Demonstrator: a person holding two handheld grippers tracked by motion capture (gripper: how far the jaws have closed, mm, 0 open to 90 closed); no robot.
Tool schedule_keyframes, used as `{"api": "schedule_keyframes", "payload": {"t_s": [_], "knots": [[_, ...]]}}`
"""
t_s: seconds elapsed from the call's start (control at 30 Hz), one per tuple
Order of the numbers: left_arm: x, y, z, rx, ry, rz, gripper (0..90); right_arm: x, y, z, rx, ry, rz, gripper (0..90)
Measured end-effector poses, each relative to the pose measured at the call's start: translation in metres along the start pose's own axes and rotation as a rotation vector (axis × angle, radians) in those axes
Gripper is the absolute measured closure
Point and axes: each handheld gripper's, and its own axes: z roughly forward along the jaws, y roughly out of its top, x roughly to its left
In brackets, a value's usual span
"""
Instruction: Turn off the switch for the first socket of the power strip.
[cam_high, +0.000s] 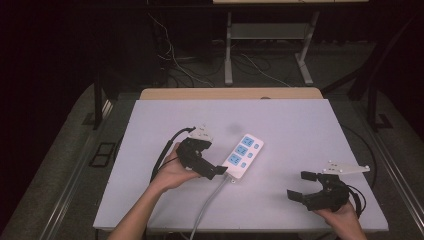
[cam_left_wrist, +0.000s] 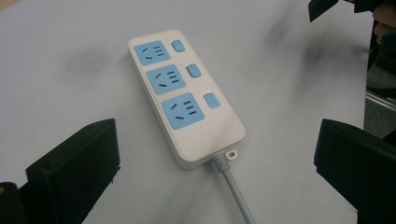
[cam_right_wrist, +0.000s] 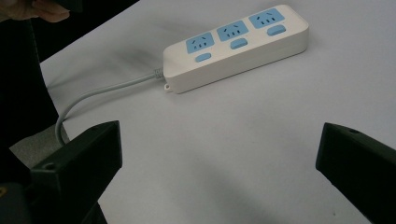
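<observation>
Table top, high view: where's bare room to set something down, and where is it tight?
Free: the far strip of the table beyond the power strip, and the middle between it and the right gripper. The near-left corner is bare too. Tight: the left gripper sits right at the strip's cable end, where the grey cable runs to the near edge.

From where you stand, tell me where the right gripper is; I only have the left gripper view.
Observer: In the high view, the right gripper is near the table's front right corner, well apart from the power strip.
Operator: Report its jaws.
Observer: Wide open, nothing between them.
Operator: Now trace the strip's cable.
Observer: The grey cable leaves the strip's near end, curves toward the person and drops over the table's front edge.
Operator: And my own gripper.
Observer: The left gripper is open at the strip's cable end.
</observation>
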Motion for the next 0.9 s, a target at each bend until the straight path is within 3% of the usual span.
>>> {"api": "schedule_keyframes", "payload": {"t_s": [0.9], "knots": [[0.011, 0.023, 0.025, 0.065, -0.019, 0.035, 0.0, -0.001, 0.0, 0.0, 0.004, 0.002, -0.001, 0.3]]}}
